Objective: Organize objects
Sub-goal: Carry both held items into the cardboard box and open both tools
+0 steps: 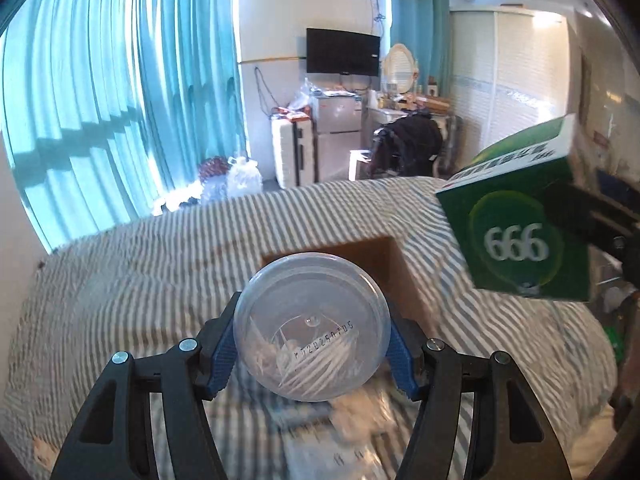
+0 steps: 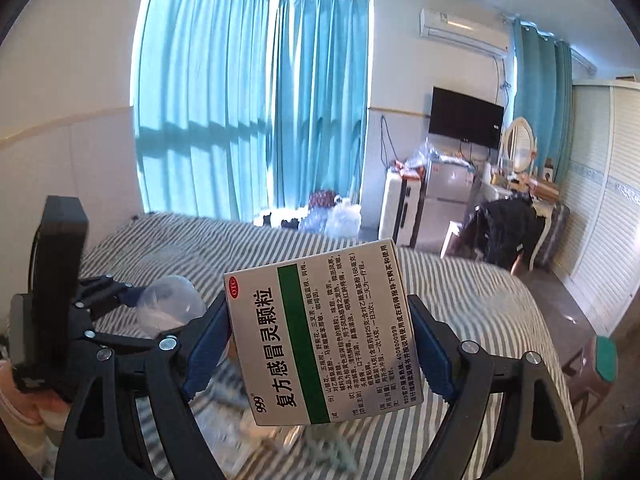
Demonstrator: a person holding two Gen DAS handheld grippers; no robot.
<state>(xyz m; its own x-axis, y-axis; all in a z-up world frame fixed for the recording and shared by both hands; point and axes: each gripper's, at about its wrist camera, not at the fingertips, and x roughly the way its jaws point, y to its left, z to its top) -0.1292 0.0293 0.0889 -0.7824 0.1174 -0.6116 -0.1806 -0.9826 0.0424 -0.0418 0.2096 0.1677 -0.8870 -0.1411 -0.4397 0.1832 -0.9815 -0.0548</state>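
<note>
The left gripper is closed on a clear round plastic container, its blue pads pressing the container's two sides. The container is held off the striped bed, bottom toward the camera, with a printed code across it and white cotton swabs inside. Beyond it, toward the far edge of the bed, an open brown cardboard box rests on the striped cover. Below the container, near the bed's near edge, lie blurred items in clear packaging; what they are cannot be told.

The right gripper is clamped on a green and white medicine box, both blue pads flat against its opposite sides. The box is tilted and held above the bed, its printed white panel with a green stripe facing the camera. In the left wrist view the same box sits at the right, its green "999" face turned upside down, well apart from the container.

Teal curtains hang along the wall past the bed's far edge
</note>
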